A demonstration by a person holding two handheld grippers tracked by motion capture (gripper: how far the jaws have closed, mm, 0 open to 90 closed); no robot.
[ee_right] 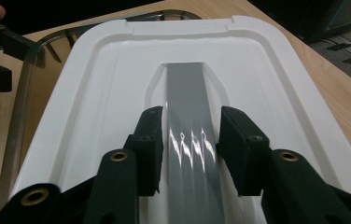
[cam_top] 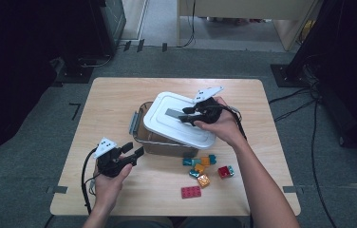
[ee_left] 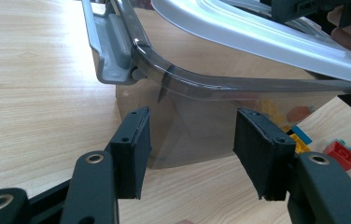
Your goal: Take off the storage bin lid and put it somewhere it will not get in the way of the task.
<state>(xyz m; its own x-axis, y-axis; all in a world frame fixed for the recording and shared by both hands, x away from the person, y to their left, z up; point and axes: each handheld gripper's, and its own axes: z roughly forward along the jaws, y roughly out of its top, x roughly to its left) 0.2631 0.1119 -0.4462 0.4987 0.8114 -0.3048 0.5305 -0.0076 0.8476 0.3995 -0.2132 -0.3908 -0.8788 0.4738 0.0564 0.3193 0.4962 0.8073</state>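
A pale wooden bench (cam_top: pixel 119 99) is seen on grey carpet, with dark equipment stands and trailing cables at the room's edges. A white lid (cam_top: pixel 179 118) is held tilted over a smoky transparent bin (cam_top: pixel 141 135), its far side raised and its edge overhanging the bin toward the person's right. The lid's grey handle strip (ee_right: pixel 190 135) is straddled by the right gripper (ee_right: pixel 190 149); whether its pads press the strip cannot be told. The left gripper (ee_left: pixel 190 154) is held released near the bench's front left, its jaws apart, pointed at the bin's near corner without touching it. A grey latch (ee_left: pixel 110 51) is folded out at the bin's left end. Coloured toy bricks (cam_top: pixel 205 168) are scattered just in front of the bin.
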